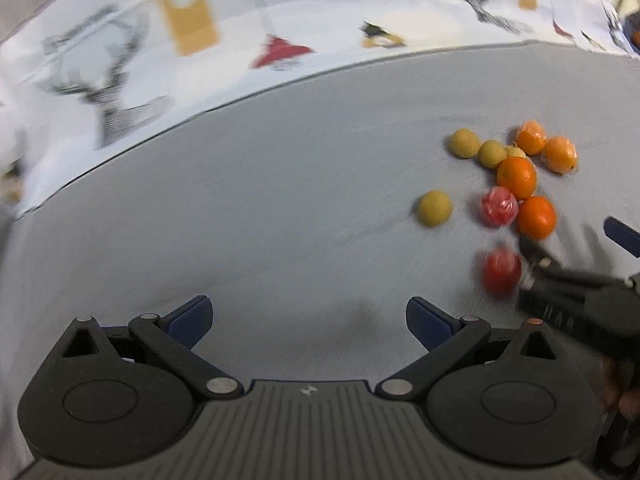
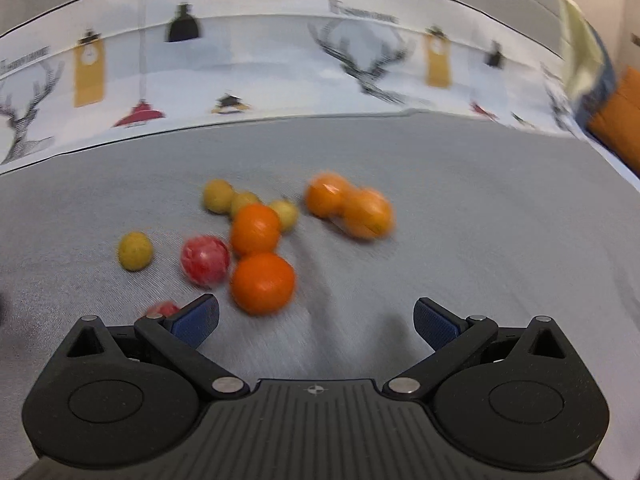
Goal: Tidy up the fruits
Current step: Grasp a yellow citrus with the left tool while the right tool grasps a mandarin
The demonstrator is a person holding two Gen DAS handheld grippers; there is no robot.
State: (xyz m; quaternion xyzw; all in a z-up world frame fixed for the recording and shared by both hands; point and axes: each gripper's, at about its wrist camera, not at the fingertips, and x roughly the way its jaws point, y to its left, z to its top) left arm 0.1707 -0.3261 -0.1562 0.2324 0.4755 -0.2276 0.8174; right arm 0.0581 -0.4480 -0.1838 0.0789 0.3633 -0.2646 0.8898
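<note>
The left gripper (image 1: pixel 309 318) hangs over bare grey cloth (image 1: pixel 240 200) with its blue pads spread wide and nothing between them. The right gripper (image 2: pixel 316 320) is likewise spread wide and empty.

The fruits sit in one loose cluster on the grey cloth. In the left view they lie at the right of the frame; in the right view they lie left of centre, just past the pads.

Only the left view shows the right gripper from outside: it comes in dark and blurred at the right edge, its tips beside a red fruit (image 1: pixel 502 270). In the right view that same red fruit (image 2: pixel 162 309) is mostly hidden behind the left-hand pad. Only the right view shows an orange object (image 2: pixel 620 120) at the far right edge, too blurred to name.

The right view gives the cluster more plainly: a lone yellow fruit (image 2: pixel 135 251) at the left, a wrapped red fruit (image 2: pixel 205 260) beside it, then two bare oranges (image 2: pixel 262 283) touching, one above the other in the frame. Three more yellow fruits (image 2: pixel 218 196) sit in a row in the frame above them. Two wrapped oranges (image 2: pixel 348 210) lie touching each other at the upper right of the cluster, apart from the rest.

The fruits are round, so no long axis or pointing can be told. The pair of wrapped oranges lines up from upper left to lower right.

A white printed cloth (image 2: pixel 280 72) with antlers and lamps runs across the top of both views.
</note>
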